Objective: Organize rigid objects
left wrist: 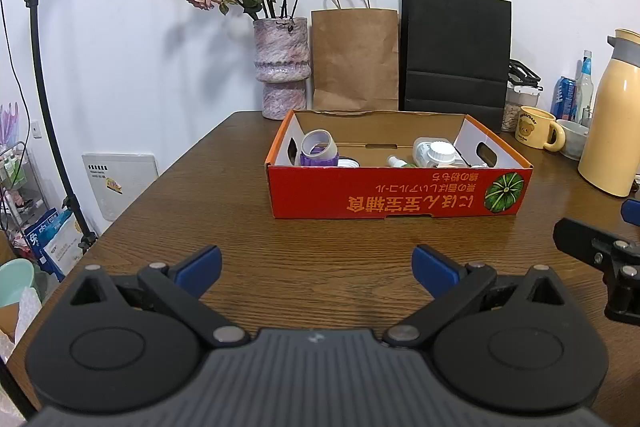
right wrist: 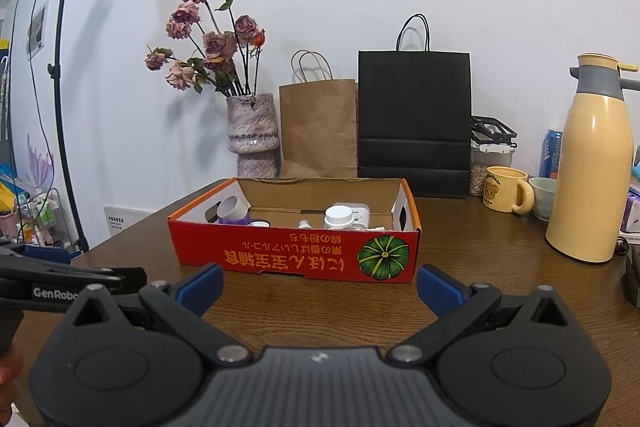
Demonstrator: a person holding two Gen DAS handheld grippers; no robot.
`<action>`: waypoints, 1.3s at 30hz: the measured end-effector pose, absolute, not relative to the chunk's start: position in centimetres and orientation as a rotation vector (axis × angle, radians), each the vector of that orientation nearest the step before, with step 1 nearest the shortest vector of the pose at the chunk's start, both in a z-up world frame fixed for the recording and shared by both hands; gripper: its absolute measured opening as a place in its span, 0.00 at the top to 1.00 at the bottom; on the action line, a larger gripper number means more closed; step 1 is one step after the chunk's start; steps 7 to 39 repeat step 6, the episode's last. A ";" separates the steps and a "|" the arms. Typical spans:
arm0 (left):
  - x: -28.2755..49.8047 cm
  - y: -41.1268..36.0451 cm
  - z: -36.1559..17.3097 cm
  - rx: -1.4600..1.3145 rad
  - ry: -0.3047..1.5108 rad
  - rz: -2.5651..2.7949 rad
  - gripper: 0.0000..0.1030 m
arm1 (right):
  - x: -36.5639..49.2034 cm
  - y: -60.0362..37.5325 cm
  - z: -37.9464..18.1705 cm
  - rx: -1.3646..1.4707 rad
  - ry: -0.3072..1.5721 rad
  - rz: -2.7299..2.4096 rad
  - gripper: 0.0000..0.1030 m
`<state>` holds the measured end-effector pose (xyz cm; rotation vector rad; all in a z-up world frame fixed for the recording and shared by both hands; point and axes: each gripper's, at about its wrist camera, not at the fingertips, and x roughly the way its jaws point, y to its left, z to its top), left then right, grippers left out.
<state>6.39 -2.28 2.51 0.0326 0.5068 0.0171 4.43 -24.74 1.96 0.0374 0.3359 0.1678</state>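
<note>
**Both grippers idle in front of the box**

I see the red cardboard box [left wrist: 400, 187] sitting mid-bench, open at the top, with the rigid items already down inside it: a purple-and-white cup-like piece [left wrist: 318, 149] at its left end, a white ribbed-cap bottle [left wrist: 438, 153] toward its right, and smaller white bits between them that I can't identify from this low angle. The bench [left wrist: 240, 227] in front of the box looks bare.

My left gripper [left wrist: 316, 265] hangs over the near edge, jaws spread wide and holding nothing. My right gripper [right wrist: 320, 285] sits nearer the box front, jaws likewise spread and empty.

I judge the collecting is largely done, so the step in hand is tidying inside. To do it well I'd lift above the front wall, come down vertically, and pinch the bottle across its cap.

Beyond stand a vase [left wrist: 282, 75], two paper bags [left wrist: 456, 55], a yellow mug [left wrist: 536, 127] and a cream thermos [left wrist: 610, 119].
</note>
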 end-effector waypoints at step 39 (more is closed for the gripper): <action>6.4 -2.4 2.5 0.029 0.508 0.014 0.00 | 4.4 -24.7 1.9 0.037 0.336 0.168 0.00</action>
